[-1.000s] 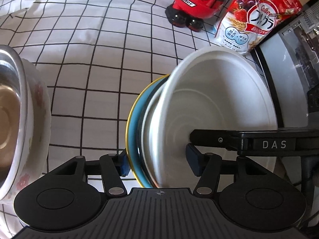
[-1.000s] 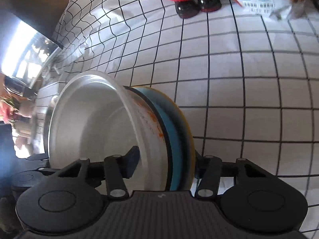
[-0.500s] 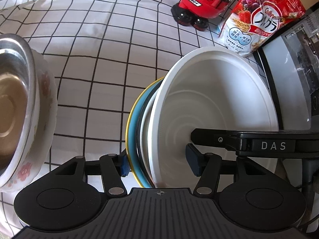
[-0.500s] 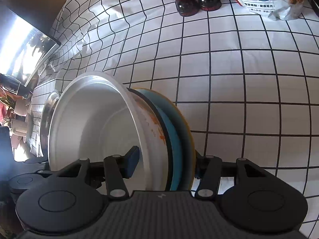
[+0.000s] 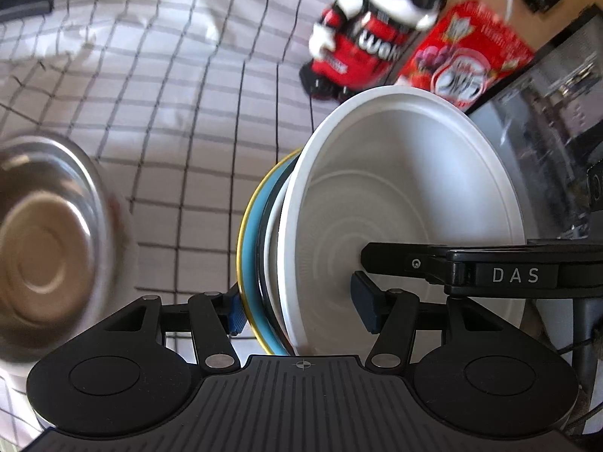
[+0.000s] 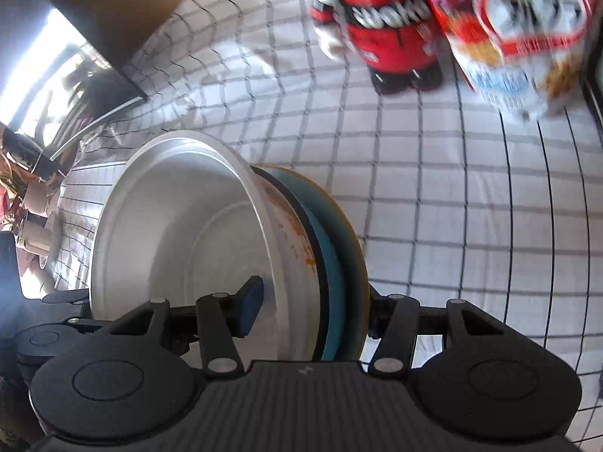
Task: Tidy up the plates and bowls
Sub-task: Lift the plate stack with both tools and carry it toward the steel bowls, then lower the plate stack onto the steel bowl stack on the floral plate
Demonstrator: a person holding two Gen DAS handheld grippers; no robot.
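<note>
1. While both grippers clamp it from opposite edges, a tilted stack of dishes stands nearly on edge above the worktop's white cloth with a black grid [image 5: 211, 120].
2. Seen from the left wrist, the left gripper [image 5: 301, 310] has its jaws closed on the stack: one blue pad [image 5: 236, 312] presses the back of the yellow-rimmed blue plate [image 5: 251, 241], the other sits inside the large white round bowl [image 5: 407, 203].
3. Between plate and bowl, a dark plate edge and a second white rim show; more cannot be told.
4. At 3 o'clock in that view, a black arm marked "DAS" [image 5: 512, 275] reaches across the bowl's inside.
5. At 9 o'clock, well apart from the stack, a shiny round steel bowl [image 5: 49, 252] sits blurred.
6. At 12 to 1 o'clock stand a red, white and black toy figure [image 5: 373, 30] and a red cereal bag [image 5: 463, 56], just beside each other.
7. From the right wrist, the right gripper [image 6: 312, 307] likewise has its jaws gripping the stack, one blue pad [image 6: 250, 305] inside the white bowl [image 6: 177, 233], the other hidden behind the blue plate [image 6: 331, 260].
8. Orange marks show on the bowl's outer wall [image 6: 297, 237].
9. Toy [image 6: 384, 19] and bag [image 6: 527, 30] sit at 1 o'clock, blurred.
</note>
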